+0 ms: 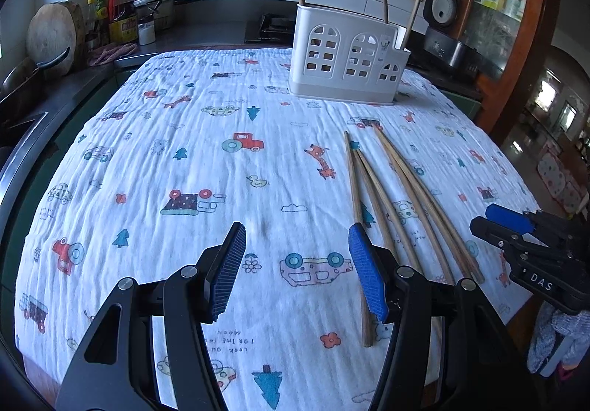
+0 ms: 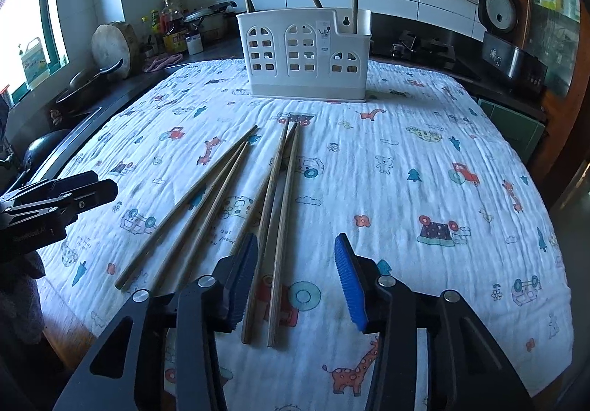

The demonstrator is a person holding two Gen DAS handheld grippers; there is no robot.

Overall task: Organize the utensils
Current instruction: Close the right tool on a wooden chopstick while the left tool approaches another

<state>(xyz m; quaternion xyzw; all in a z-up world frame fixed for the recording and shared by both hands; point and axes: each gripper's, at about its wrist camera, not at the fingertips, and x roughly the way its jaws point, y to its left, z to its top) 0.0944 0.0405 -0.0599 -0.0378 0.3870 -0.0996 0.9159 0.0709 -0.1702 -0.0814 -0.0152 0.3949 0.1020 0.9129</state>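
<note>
4 chopsticks (image 2: pixel 206 204) lie loose on the cloth (image 2: pixel 405 160), 2 of them between the spread, empty fingers of the right tongs (image 2: pixel 295 278), left tongs (image 1: pixel 297 263) equally released beside them, so the next pick likely calls for clamping 1 and carrying it ahead to the holder (image 2: pixel 306 57).

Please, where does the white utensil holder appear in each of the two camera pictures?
Left wrist view: white utensil holder stands upper centre-right, at the cloth's far edge.
Right wrist view: it stands upper centre, beyond the loose chopsticks.
Shared landmark: the round wooden block on the left counter.
</note>
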